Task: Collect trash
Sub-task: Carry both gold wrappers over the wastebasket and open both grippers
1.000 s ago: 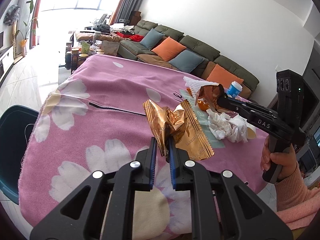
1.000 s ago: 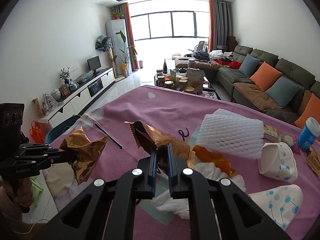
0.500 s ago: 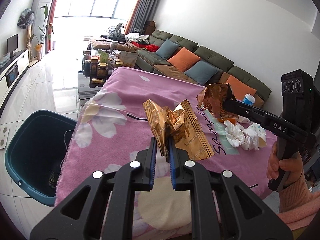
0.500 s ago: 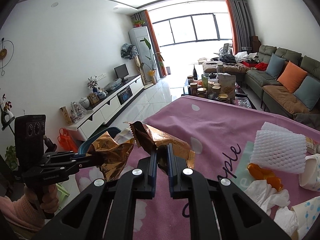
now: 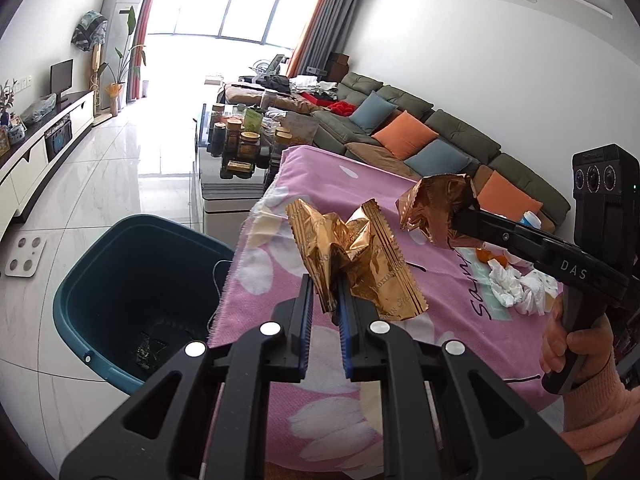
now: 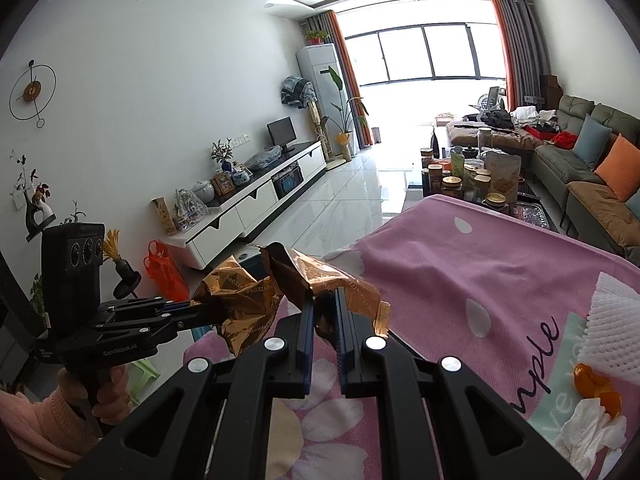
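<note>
My left gripper (image 5: 325, 300) is shut on a crumpled gold foil wrapper (image 5: 356, 260) and holds it above the left edge of the pink flowered table (image 5: 360, 188). My right gripper (image 6: 323, 308) is shut on a second, darker gold wrapper (image 6: 320, 276); it also shows in the left wrist view (image 5: 436, 208), held in the air over the table. A dark teal bin (image 5: 132, 292) stands open on the floor just left of the table edge, below and left of the left gripper. The left gripper with its wrapper shows in the right wrist view (image 6: 236, 304).
Crumpled white tissues (image 5: 516, 288), orange peel (image 6: 596, 388) and a white foam net (image 6: 612, 320) lie on the table's right side. A glass coffee table with jars (image 5: 240, 144) stands beyond the table. A sofa (image 5: 432, 136) runs along the right wall. A white scale (image 5: 24, 256) lies on the floor.
Both grippers have swung left with their wrappers, from over the table's middle toward its left edge. The teal bin has come fully into the left wrist view.
</note>
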Action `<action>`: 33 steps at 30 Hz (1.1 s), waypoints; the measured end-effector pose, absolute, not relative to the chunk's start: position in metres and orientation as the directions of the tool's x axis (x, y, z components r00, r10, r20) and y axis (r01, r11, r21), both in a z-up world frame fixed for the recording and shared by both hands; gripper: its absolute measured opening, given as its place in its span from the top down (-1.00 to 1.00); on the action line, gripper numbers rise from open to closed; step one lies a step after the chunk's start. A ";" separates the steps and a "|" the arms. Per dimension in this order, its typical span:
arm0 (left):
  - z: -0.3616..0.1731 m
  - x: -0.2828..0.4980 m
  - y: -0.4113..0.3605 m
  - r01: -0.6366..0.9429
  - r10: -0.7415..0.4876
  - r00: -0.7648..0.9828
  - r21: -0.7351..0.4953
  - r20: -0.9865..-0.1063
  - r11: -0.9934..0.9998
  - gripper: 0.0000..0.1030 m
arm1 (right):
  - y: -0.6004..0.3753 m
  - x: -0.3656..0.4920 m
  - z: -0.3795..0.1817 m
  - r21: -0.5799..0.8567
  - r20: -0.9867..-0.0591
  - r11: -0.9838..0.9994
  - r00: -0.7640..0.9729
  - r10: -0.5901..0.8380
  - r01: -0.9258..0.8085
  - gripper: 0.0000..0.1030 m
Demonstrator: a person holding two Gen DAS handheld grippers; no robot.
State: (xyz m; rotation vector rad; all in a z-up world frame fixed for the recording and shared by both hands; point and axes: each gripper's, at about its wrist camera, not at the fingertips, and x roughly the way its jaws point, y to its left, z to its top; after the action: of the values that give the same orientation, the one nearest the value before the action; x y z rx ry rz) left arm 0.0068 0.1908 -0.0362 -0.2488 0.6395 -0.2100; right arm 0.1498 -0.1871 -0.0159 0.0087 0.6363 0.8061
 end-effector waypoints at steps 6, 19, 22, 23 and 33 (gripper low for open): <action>-0.035 0.002 0.211 0.059 -0.219 0.800 -0.290 -0.559 0.955 0.76 | -0.165 0.156 -0.017 0.246 -0.526 0.671 0.485 0.699 -0.699 0.84; -0.037 -0.005 0.264 -0.080 -0.089 0.814 -0.262 -0.575 0.962 0.76 | -0.112 0.167 -0.022 0.248 -0.537 0.612 0.419 0.732 -0.751 0.84; -0.040 -0.003 0.279 -0.118 -0.061 0.809 -0.263 -0.584 0.957 0.76 | -0.100 0.172 -0.025 0.250 -0.541 0.599 0.404 0.738 -0.760 0.84; -0.042 -0.003 0.284 -0.129 -0.054 0.807 -0.265 -0.588 0.956 0.76 | -0.096 0.173 -0.026 0.252 -0.543 0.596 0.399 0.739 -0.762 0.84; -0.056 0.002 0.311 -0.212 0.003 0.780 -0.259 -0.626 0.942 0.74 | -0.056 0.189 -0.039 0.287 -0.569 0.565 0.337 0.750 -0.774 0.84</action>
State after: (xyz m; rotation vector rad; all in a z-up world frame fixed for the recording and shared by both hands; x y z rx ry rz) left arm 0.0019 0.3110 -0.0564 -0.3274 0.6693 0.1189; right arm 0.1891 -0.0561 -0.0391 -0.0374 0.7211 0.9934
